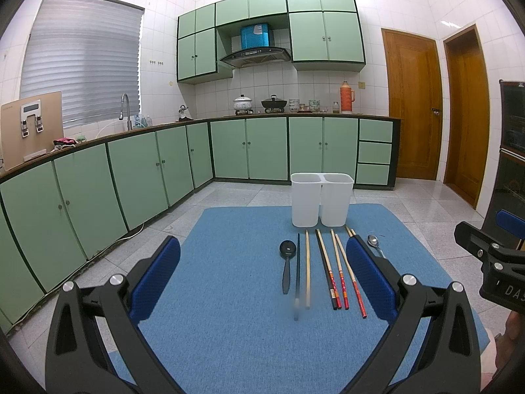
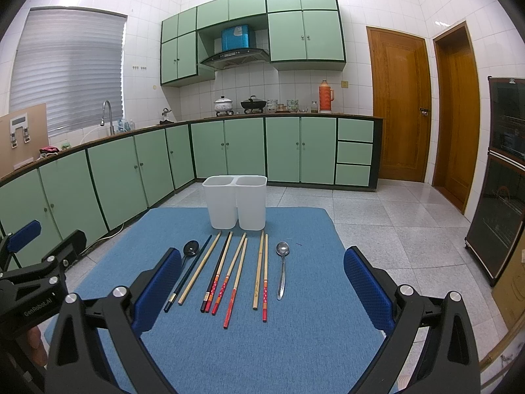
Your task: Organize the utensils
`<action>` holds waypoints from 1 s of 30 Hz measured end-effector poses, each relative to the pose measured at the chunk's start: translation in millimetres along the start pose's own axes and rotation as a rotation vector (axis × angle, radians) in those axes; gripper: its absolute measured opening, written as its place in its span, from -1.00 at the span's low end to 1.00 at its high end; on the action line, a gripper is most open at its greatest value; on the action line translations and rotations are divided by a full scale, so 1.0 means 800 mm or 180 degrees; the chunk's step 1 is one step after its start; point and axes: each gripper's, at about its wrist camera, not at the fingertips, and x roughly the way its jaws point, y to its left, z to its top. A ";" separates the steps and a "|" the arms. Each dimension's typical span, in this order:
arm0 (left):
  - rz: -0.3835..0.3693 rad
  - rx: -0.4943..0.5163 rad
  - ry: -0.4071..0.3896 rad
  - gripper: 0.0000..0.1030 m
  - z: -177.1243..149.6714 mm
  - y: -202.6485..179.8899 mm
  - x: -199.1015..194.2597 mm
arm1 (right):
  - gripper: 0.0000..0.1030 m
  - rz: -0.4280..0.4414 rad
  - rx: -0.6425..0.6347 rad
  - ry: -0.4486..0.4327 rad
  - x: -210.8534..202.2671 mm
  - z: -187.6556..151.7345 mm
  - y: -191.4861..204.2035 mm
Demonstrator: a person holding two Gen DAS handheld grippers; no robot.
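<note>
A white two-compartment holder (image 1: pixel 322 198) (image 2: pixel 235 201) stands at the far edge of the blue mat (image 1: pixel 229 312) (image 2: pixel 295 344). In front of it lie a black spoon (image 1: pixel 287 262) (image 2: pixel 190 250), several chopsticks (image 1: pixel 331 272) (image 2: pixel 229 275) in black, bamboo and red-ended kinds, and a metal spoon (image 1: pixel 374 243) (image 2: pixel 281 269). My left gripper (image 1: pixel 262 279) hovers open above the mat, its fingers straddling the row. My right gripper (image 2: pixel 262 285) is open too, above the utensils' near ends. Nothing is held.
The mat covers a table set on a tiled kitchen floor. Green cabinets (image 1: pixel 147 170) run along the left and back walls. Wooden doors (image 2: pixel 398 108) stand at the right, and a dark glass-fronted cabinet (image 2: pixel 502 180) is close on the right.
</note>
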 end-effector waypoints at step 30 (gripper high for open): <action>-0.0032 0.0034 0.0259 0.90 0.015 0.022 0.063 | 0.88 -0.0044 0.0015 0.0206 0.066 0.022 -0.018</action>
